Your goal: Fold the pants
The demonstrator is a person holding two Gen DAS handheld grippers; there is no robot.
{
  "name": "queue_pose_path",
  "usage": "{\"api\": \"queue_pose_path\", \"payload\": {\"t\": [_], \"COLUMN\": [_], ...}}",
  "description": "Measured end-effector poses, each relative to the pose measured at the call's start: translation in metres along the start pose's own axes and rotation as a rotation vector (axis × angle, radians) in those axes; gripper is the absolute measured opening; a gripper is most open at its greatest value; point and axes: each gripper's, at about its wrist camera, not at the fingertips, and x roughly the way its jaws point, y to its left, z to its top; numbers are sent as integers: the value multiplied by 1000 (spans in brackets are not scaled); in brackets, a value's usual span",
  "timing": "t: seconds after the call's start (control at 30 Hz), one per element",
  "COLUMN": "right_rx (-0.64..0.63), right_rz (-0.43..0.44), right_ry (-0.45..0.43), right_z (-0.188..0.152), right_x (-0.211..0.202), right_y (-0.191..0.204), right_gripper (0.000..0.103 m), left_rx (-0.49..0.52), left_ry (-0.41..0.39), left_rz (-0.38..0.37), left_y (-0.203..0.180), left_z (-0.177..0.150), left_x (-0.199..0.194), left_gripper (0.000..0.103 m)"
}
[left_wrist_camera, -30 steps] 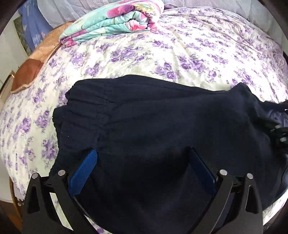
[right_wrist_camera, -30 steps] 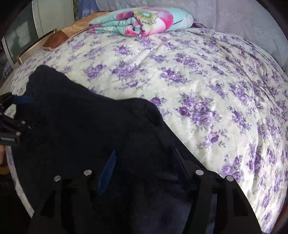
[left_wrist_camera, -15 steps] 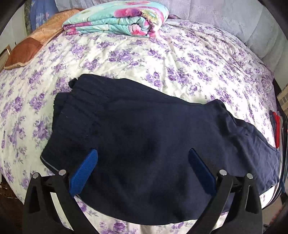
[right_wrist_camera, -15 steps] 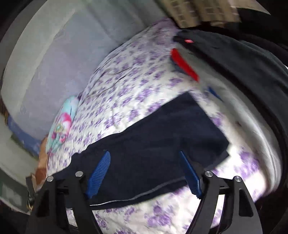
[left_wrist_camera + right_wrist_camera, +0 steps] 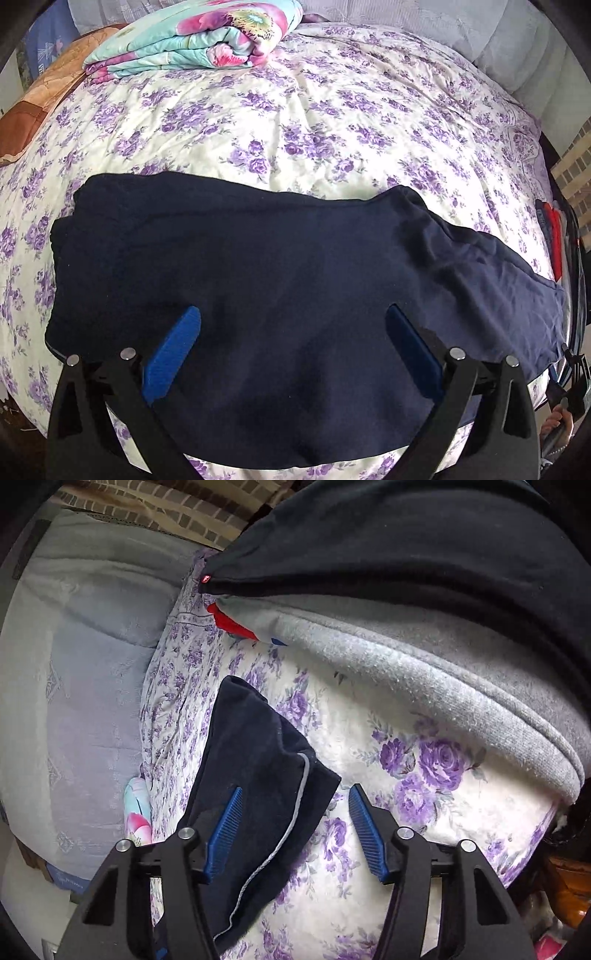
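- So the navy pants [image 5: 280, 295] are lying flat along the near edge of the bed [image 5: 332, 122], already doubled leg over leg from the look of it, waistband end at the left and the hems trailing off to the right.
- Left gripper [image 5: 291, 332] hovers over the middle of them, jaws spread wide, nothing between the pads.
- Right gripper [image 5: 295, 812] is down at the hem end, where a pale stitched edge shows. Its jaws have just been closing in, but there's a gap and the pads aren't pressing anything. The hem corner sits between them, nearer the left pad.
- Handling guess: soft, fleecy knit, light and totally floppy. It'll sag and drag the moment it's lifted, and it won't slip much on the floral sheet.
- Where I'd grab: pinch the hem corner through both layers, right at that stitched edge, so the 2 legs travel together. Grab 1 layer only and the stack skews.
- Left one could pin or pinch the middle as the fold line.
- There's a grey garment [image 5: 424, 672] heaped close to the hem, so keep the pinch off that.
- Folded floral blanket [image 5: 199, 40] sits well apart at the far side.
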Motion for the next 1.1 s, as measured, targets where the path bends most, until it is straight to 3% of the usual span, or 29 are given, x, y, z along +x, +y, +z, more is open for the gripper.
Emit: {"api": "queue_pose_path", "payload": {"t": [0.03, 0.1, 0.17, 0.33, 0.47, 0.57, 0.7, 0.83, 0.9, 1.0, 1.1], "right_rx": [1, -29, -73, -206, -336, -504, -807, -1162, -1385, -1538, -1584], "right_rz": [11, 19, 12, 16, 55, 90, 141, 193, 190, 153, 112], "right_ry": [3, 15, 3, -26, -42, -21, 46, 191, 290, 483, 507], "right_z": [1, 3, 5, 8, 10, -6, -64, -161, -222, -290, -311], "right_x": [1, 4, 1, -17, -18, -7, 16, 48, 67, 97, 101], "right_y": [1, 7, 15, 60, 122, 184, 269, 320, 321, 294, 274], "right_gripper": [48, 29, 20, 17, 16, 15, 15, 15, 15, 15, 16], "left_rx": [-12, -35, -54, -107, -163, -211, -289, -388, -424, -468, -487], "left_ry": [3, 6, 3, -29, -66, -95, -127, -141, -140, -133, -128], "left_rz": [1, 5, 13, 24, 19, 18, 23, 28, 27, 32, 35], "left_y": [3, 9, 15, 35, 61, 84, 121, 160, 175, 192, 199], "left_z": [-2, -4, -6, -9, -13, -18, -29, -43, -50, -61, -72], "left_x": [0, 0, -1, -15, -31, -44, -59, -69, -70, -71, -72], "left_gripper": [98, 98, 98, 98, 98, 98, 98, 98, 98, 98, 98]}}
